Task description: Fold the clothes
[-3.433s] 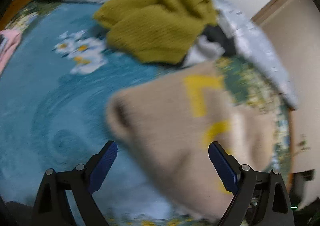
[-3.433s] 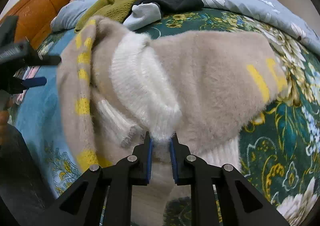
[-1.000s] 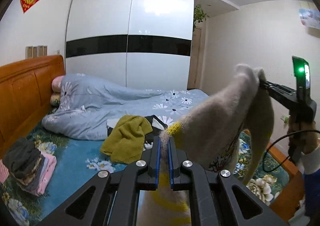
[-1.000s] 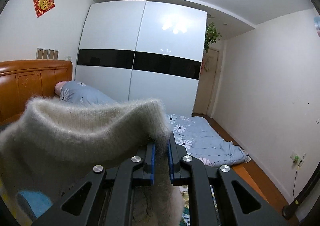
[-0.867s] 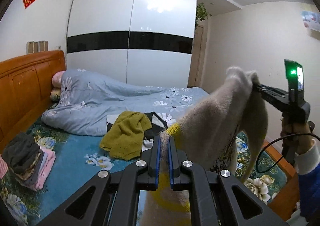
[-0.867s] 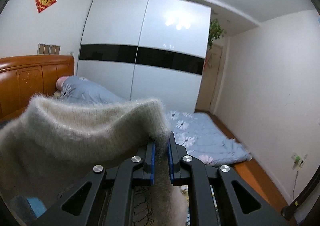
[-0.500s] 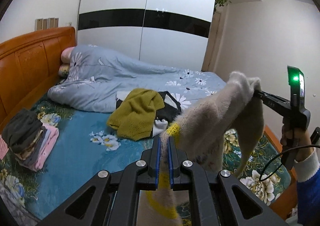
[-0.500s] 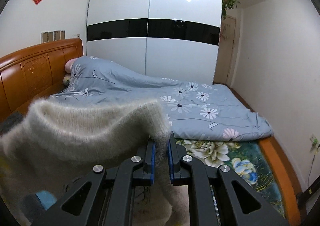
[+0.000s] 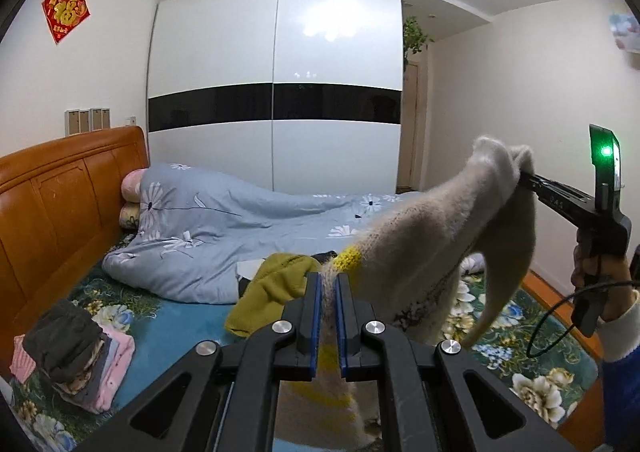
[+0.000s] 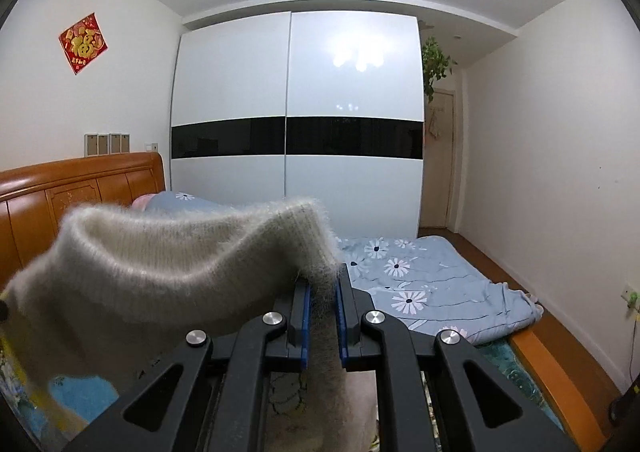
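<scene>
1. Sweater held aloft: the fuzzy beige knit sweater with yellow bands [image 9: 432, 252] hangs in the air above the bed with the teal floral sheet [image 9: 180, 316], stretched between the two tools.
2. The left gripper [image 9: 329, 316] has its jaws clamped on a yellow-banded edge of the knit; the right gripper [image 10: 322, 316] has its jaws pinched on a ribbed cream edge. Both are closed on fabric.
3. The step in hand looks like spreading the garment before laying it down. To do it well, I would keep both grips level and pull them apart until the span between them is taut, then lower it flat onto the bed sheet, short of the olive-green ribbed knit garment [image 9: 272, 284] heaped farther up the bed.
4. The knit is thick, hairy and limp; it sags between the grips, and one part dangles below the right-hand tool.
5. A stack of folded clothes, dark grey over pink [image 9: 72, 356], sits on the bed near the orange wooden headboard [image 9: 60, 204].
</scene>
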Demonstrator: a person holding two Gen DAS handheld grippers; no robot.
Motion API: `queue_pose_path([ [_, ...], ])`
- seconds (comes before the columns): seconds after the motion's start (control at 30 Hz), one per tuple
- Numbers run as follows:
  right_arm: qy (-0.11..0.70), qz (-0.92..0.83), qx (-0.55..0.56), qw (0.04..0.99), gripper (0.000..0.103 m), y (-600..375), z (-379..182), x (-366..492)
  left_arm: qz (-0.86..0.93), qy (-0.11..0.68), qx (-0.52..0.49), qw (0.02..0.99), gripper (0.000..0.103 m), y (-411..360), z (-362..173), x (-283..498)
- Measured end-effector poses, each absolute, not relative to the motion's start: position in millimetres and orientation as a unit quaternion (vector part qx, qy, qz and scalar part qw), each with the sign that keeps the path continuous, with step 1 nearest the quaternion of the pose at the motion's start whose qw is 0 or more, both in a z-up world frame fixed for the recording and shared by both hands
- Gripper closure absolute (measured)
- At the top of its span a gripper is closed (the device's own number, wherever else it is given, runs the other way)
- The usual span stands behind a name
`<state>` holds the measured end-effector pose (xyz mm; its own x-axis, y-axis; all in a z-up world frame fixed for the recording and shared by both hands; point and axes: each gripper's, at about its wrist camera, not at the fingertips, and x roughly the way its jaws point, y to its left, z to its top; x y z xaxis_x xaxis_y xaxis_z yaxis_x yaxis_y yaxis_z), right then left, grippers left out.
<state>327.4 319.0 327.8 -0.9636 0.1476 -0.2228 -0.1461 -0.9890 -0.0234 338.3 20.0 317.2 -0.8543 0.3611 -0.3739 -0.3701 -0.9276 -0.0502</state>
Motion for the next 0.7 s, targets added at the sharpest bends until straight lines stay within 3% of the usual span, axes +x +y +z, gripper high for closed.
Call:
queue_pose_path([
  [0.2, -0.007, 0.985, -0.143, 0.095, 0.092, 328.8, 312.1, 358.6, 0.935, -0.009, -0.222, 0.275, 0.096, 27.0, 297.8, 383.0],
  [0.37, -0.03, 0.986, -0.126, 0.106, 0.092, 333.5, 342.0, 378.8, 0.907, -0.043, -0.21, 0.363, 0.096, 19.0, 323.5, 402.0],
  [0.53, -0.077, 0.982, -0.159, 0.066, 0.092, 307.9, 340.8, 336.2, 0.924, -0.023, -0.253, 0.286, 0.096, 14.6, 297.0, 351.6],
  [0.7, -0.063, 0.949, -0.308, 0.018, 0.092, 296.8, 231.9, 245.5, 0.906, -0.012, -0.388, 0.169, 0.096, 5.6, 173.5, 266.3],
])
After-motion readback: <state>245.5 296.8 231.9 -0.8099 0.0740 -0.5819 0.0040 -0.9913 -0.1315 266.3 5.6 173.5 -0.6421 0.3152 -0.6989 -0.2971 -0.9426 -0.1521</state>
